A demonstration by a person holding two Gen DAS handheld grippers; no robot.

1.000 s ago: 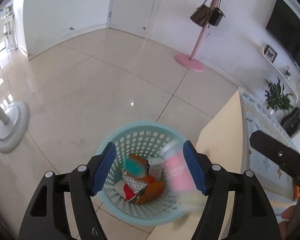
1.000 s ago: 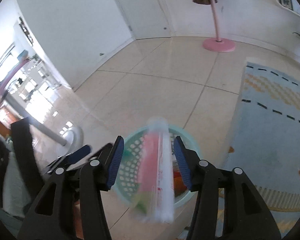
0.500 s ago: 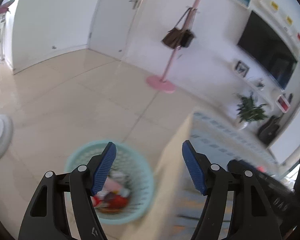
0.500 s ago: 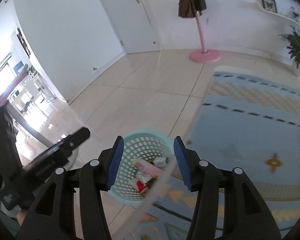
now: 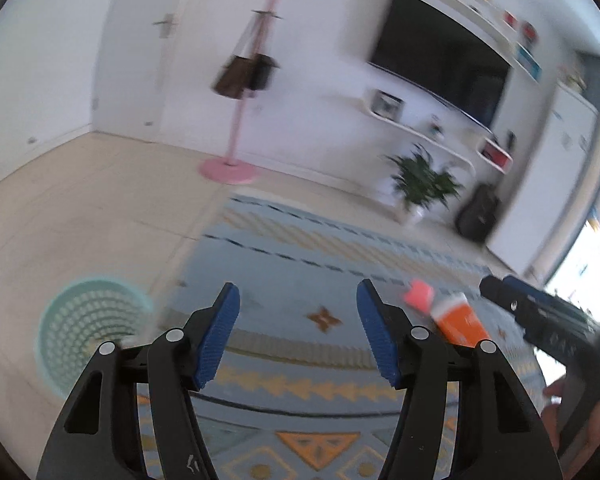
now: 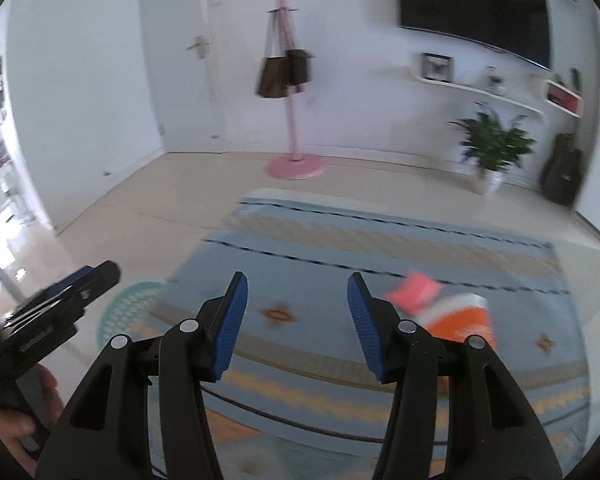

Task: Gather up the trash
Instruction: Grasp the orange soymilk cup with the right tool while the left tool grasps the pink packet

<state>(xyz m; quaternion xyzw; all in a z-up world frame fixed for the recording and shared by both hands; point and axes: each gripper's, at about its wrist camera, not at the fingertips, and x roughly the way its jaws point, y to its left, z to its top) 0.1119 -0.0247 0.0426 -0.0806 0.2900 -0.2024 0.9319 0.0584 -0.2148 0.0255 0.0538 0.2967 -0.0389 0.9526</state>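
My left gripper point(image 5: 298, 330) has nothing between its blue pads and its jaws are closing; my right gripper point(image 6: 296, 326) stands about half open, also empty. Both point down across the patterned rug point(image 5: 300, 240).

From the left wrist view, the next trash lies at about two o'clock, just past the right pad: an orange packet point(image 5: 458, 320) with a pink wrapper point(image 5: 419, 296) touching its far end. From the right wrist view the orange packet point(image 6: 460, 316) and pink wrapper point(image 6: 414, 290) sit at about two o'clock too, partly hidden behind my own finger. The teal basket point(image 5: 88, 330) is at nine o'clock on the bare floor, just off the rug edge.

Both pieces look light, thin and crushable; motion blur hides their exact make. I judge the packet stiffer, so I would pinch it across its narrow width near the middle. The pink one will likely fold, so a raised edge seems the best hold.
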